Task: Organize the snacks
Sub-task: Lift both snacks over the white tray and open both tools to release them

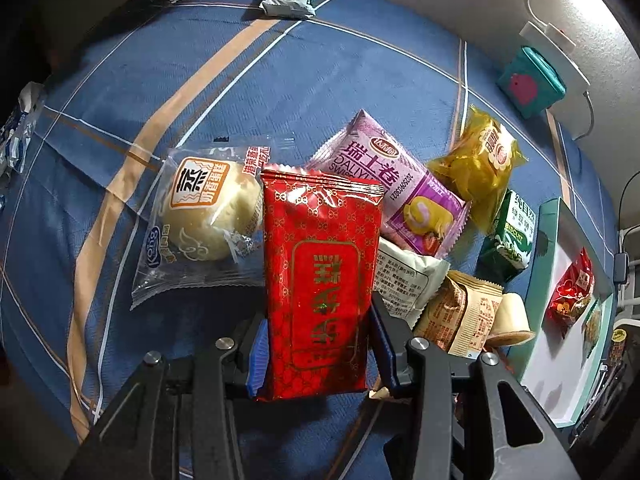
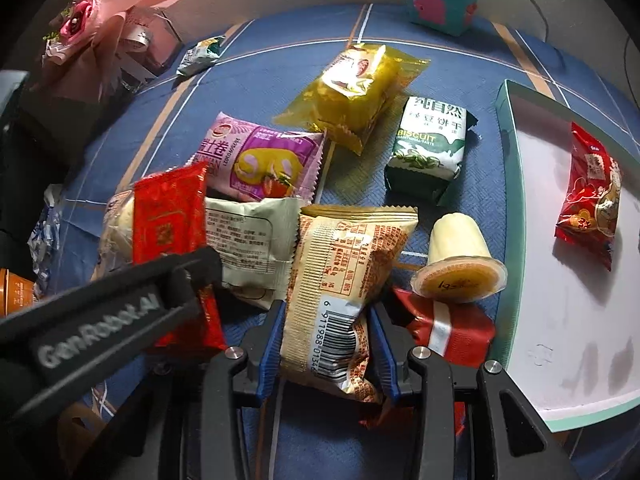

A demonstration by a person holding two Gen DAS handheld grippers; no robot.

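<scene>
My left gripper (image 1: pixel 318 354) is shut on a red packet with gold print (image 1: pixel 322 272), held above the snack pile; the same red packet (image 2: pixel 168 216) and left gripper (image 2: pixel 192 272) show at the left of the right wrist view. My right gripper (image 2: pixel 326 344) is shut on a beige packet with a barcode (image 2: pixel 340 276), its blue pads pressing both sides. Around lie a purple Swiss-roll packet (image 2: pixel 260 164), a yellow packet (image 2: pixel 352 92), a green biscuit pack (image 2: pixel 430 148), a pale white packet (image 2: pixel 252 240), a jelly cup (image 2: pixel 460 260) and a clear-wrapped bun (image 1: pixel 204 216).
A teal-rimmed white tray (image 2: pixel 560 320) at the right holds a red snack bag (image 2: pixel 588 196). A teal box (image 2: pixel 440 0) stands at the back, a pink flower bouquet (image 2: pixel 104 32) at the back left. A red-and-white packet (image 2: pixel 452 328) lies beneath the right gripper. Blue plaid cloth (image 1: pixel 280 80) covers the surface.
</scene>
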